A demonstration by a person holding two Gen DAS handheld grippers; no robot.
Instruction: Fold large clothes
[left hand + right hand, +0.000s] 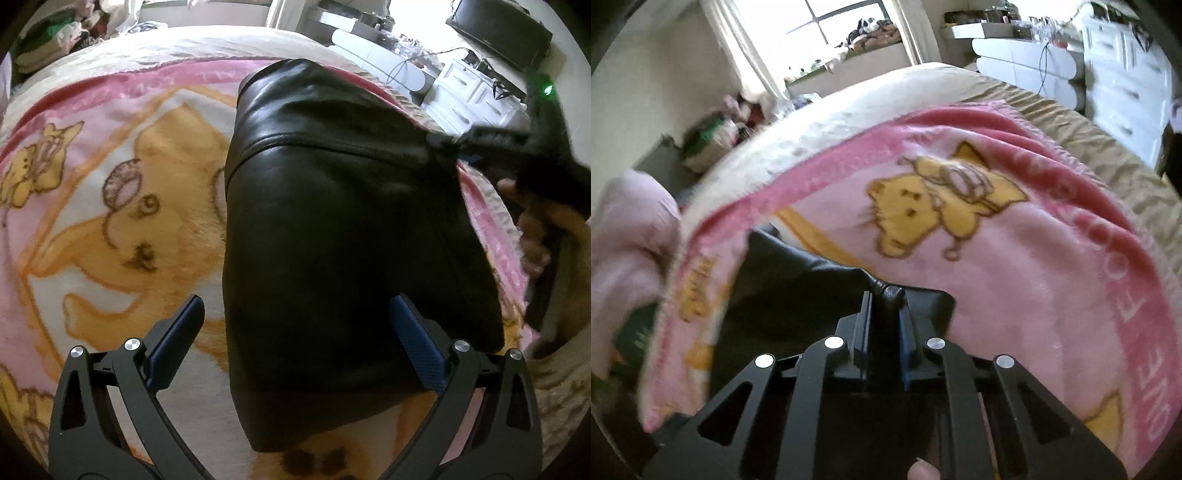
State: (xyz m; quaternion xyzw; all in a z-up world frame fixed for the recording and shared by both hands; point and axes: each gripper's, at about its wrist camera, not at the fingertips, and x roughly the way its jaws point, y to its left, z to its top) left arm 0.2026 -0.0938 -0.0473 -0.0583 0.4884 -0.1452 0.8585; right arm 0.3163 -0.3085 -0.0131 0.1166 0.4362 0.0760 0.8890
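Note:
A black leather garment point(332, 229) lies on a pink and orange cartoon blanket point(110, 206) on a bed. My left gripper point(295, 325) is open above the garment's near part, its left finger over the blanket and its right finger over the leather. My right gripper point(884, 314) is shut on a bunched edge of the black garment point(812, 280). In the left wrist view the right gripper point(458, 147) pinches the garment's right edge at the far right.
The blanket point(997, 258) covers a beige bedspread point(1089, 147). White drawers point(1123, 85) and a white cabinet point(376, 55) stand beyond the bed. A window point(827, 33) and a pile of clothes point(713, 136) are at the back left. A dark screen point(498, 29) is at the upper right.

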